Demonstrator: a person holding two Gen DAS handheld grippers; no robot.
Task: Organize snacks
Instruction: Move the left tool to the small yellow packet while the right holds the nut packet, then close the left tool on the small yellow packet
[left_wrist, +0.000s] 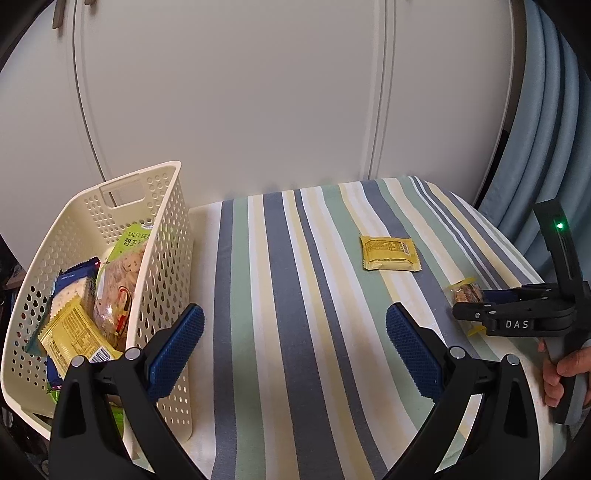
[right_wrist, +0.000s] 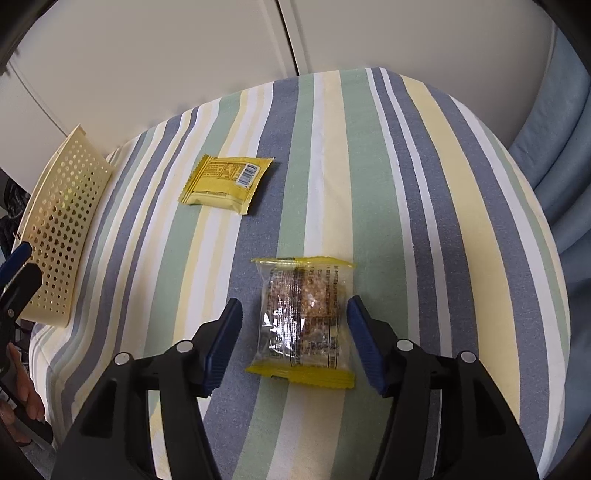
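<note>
A clear-wrapped granola bar (right_wrist: 304, 317) with yellow ends lies on the striped cloth, between the two blue pads of my right gripper (right_wrist: 293, 325), which is open and straddles it without touching. In the left wrist view the same bar (left_wrist: 468, 293) peeks out at the right gripper (left_wrist: 476, 304). A yellow snack packet (right_wrist: 226, 183) (left_wrist: 389, 253) lies flat further back. The cream perforated basket (left_wrist: 168, 206) (right_wrist: 62, 221) at the left holds several snack packs. My left gripper (left_wrist: 295, 339) is open above the bare cloth beside the basket.
The table wears a blue, green, yellow and white striped cloth (left_wrist: 288, 277). White panelled doors (left_wrist: 240, 92) stand behind it. A light blue padded roll (left_wrist: 546, 129) rises at the right. A hand (left_wrist: 561, 369) grips the right tool's handle.
</note>
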